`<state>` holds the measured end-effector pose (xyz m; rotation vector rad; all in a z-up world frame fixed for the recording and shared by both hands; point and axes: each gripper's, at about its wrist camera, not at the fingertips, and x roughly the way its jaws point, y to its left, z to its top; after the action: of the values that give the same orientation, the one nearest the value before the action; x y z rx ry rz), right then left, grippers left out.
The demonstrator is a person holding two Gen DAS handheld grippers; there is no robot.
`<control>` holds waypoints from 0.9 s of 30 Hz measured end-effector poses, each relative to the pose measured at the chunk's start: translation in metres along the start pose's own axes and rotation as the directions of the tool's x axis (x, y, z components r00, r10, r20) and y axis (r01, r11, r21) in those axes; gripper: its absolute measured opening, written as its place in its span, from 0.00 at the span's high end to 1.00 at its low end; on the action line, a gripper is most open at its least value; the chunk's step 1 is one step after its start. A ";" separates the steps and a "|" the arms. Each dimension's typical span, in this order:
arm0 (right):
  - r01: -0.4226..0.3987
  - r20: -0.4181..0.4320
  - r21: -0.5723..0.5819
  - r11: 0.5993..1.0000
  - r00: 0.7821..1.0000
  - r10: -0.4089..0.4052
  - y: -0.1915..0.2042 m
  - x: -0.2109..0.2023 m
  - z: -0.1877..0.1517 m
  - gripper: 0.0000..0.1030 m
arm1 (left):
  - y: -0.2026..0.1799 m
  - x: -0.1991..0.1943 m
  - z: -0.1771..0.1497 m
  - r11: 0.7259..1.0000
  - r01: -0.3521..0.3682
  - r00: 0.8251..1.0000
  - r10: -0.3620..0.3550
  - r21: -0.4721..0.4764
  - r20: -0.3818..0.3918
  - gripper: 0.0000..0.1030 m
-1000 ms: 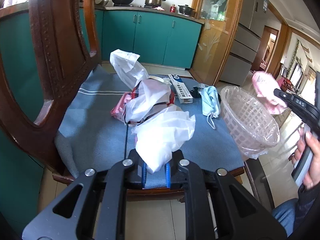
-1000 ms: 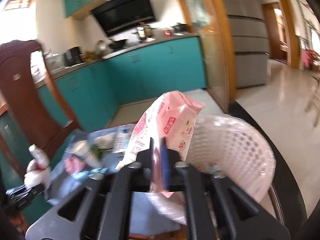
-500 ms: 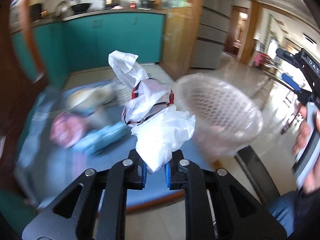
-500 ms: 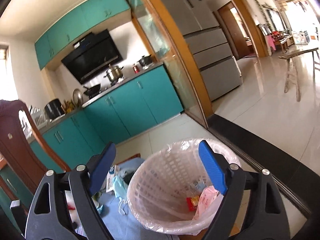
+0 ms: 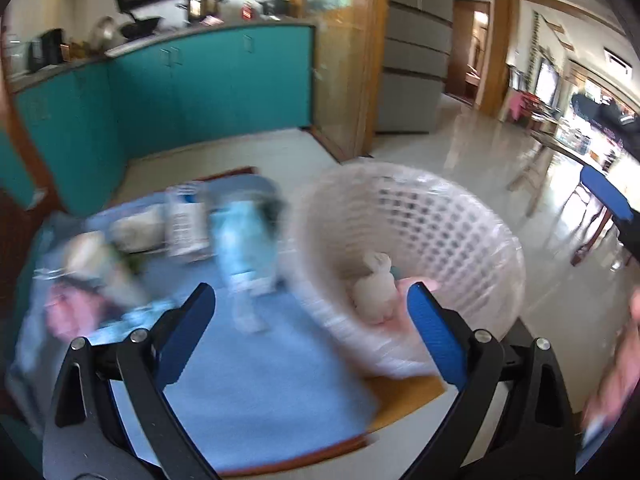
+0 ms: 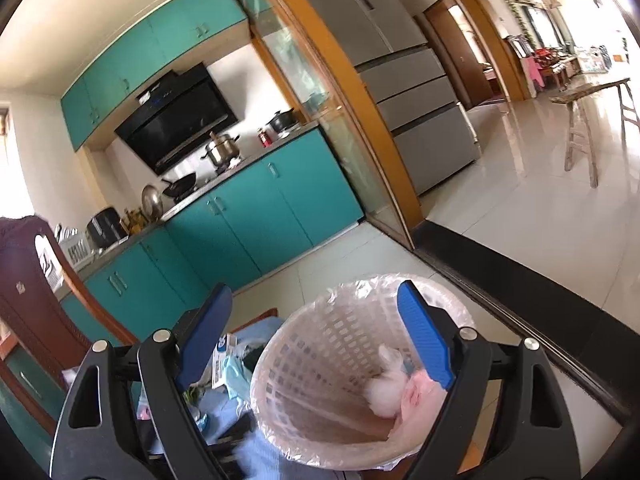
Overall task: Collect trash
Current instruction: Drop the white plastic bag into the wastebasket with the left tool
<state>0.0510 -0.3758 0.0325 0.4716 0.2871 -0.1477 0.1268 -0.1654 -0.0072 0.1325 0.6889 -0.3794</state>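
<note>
A white lattice basket (image 5: 448, 216) lined with clear plastic stands at the right edge of a blue-cushioned chair seat (image 5: 256, 376). A white plastic bag (image 5: 374, 292) and a pink wrapper (image 6: 418, 394) lie inside it; the basket also shows in the right wrist view (image 6: 320, 364). My left gripper (image 5: 310, 316) is open and empty just in front of the basket. My right gripper (image 6: 316, 340) is open and empty above the basket. On the seat, blurred, lie a light blue face mask (image 5: 244, 240), a white box (image 5: 184, 220) and a pink packet (image 5: 70, 312).
A carved wooden chair back (image 6: 36, 320) rises at the left. Teal kitchen cabinets (image 6: 256, 208) stand behind the chair, a steel fridge (image 6: 416, 88) beyond. Shiny tiled floor (image 6: 540, 208) spreads to the right with a wooden stool (image 6: 592, 128).
My left gripper has opened and dropped the white plastic bag into the basket, and has swung right. The right gripper released the pink wrapper earlier and stays open above the basket.
</note>
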 end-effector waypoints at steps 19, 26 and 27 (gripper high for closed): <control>-0.158 -0.205 -0.439 0.885 0.976 0.072 0.123 0.010 -0.085 0.20 | 0.194 -0.103 -0.068 0.933 -0.182 0.976 0.211 -0.311 0.060 0.04; -0.168 -0.225 -0.452 0.876 0.972 0.071 0.132 0.014 -0.093 0.20 | 0.184 -0.099 -0.072 0.948 -0.160 0.984 0.177 -0.275 0.037 0.04; -0.168 -0.226 -0.457 0.873 0.972 0.069 0.133 0.014 -0.094 0.20 | 0.183 -0.099 -0.072 0.949 -0.157 0.984 0.173 -0.272 0.034 0.04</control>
<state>0.0695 -0.2154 0.0047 0.0115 0.4798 0.0956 0.0845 0.0505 0.0001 -0.0781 0.6608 -0.1260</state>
